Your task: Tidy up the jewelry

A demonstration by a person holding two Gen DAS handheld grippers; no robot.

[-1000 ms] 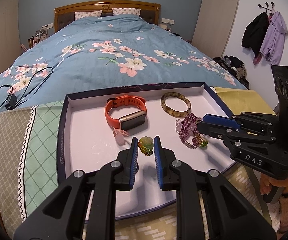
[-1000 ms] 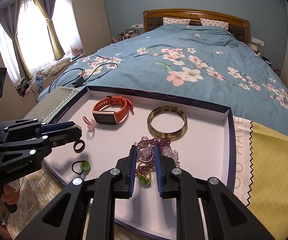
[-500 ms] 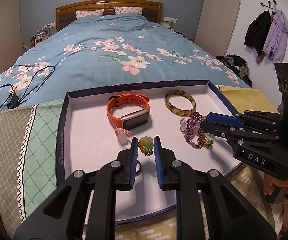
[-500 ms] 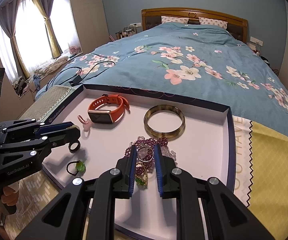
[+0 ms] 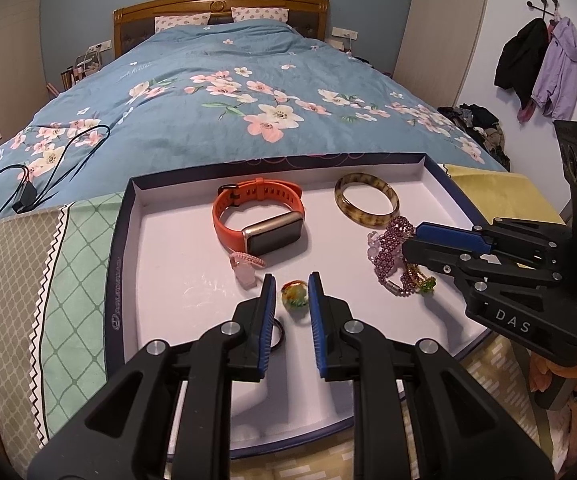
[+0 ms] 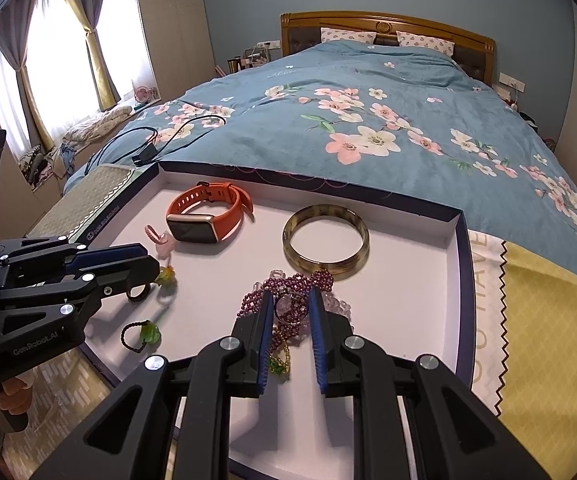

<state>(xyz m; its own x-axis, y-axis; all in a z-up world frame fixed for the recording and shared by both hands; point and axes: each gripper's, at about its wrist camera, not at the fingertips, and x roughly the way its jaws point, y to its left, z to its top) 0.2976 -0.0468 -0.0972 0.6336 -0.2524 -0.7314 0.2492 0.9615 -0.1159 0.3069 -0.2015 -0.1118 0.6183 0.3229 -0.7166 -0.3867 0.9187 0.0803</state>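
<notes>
Left gripper (image 5: 291, 294) is sitting part-open, fingers straddling the small green-and-orange glass charm (image 5: 295, 295), not visibly clamping it. Charm is lying on the white floor of the shallow navy-rimmed tray (image 5: 122, 240), dead ahead between the blue pads, so closing looks like all that's needed. Thin dark ring (image 5: 277, 334) is lying just under the left finger, probably clear of the grasp but the view's poor there. Right gripper (image 6: 291, 312) is hovering narrow-open over the tangled purple bead bracelets (image 6: 288, 286); it's nearer those, well apart from the charm. Orange-strapped smartwatch (image 5: 260, 220) and amber bangle (image 5: 366, 204) are lying beyond.
</notes>
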